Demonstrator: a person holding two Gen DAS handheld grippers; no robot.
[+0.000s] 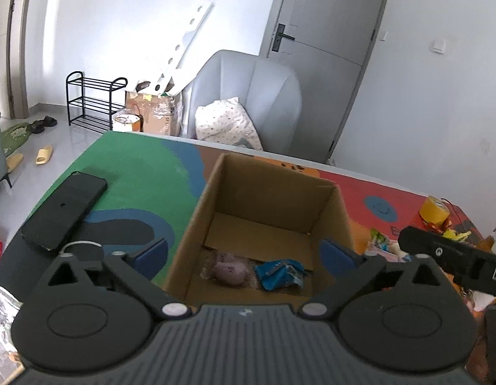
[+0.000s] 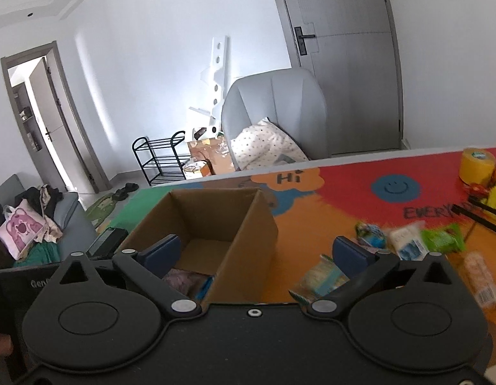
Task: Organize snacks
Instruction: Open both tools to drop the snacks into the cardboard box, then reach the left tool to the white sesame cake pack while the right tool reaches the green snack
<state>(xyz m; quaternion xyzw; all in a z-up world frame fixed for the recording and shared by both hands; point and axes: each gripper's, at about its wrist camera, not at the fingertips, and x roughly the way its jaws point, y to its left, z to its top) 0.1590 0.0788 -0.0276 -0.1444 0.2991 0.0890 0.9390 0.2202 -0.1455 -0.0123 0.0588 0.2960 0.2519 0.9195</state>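
Inside the cardboard box [image 1: 267,211], two blurry snack packets [image 1: 257,271] beyond spread, empty left tongs [image 1: 244,253].

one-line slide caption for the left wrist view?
Open left gripper above cardboard box holding a purple snack and blue packet; black phone on the mat.

Left hand-held gripper [image 1: 244,252] gapes empty above cardboard box [image 1: 339,211] holding a purple snack [image 1: 228,271] and blue packet [image 1: 280,272]

A lived-in home: a grey armchair [image 1: 248,96] with a pillow [image 1: 227,123] mid-frame, a shoe rack [image 1: 94,102] and slippers [image 1: 44,155] at left, a sofa [image 2: 68,221] piled with clothes lower left.
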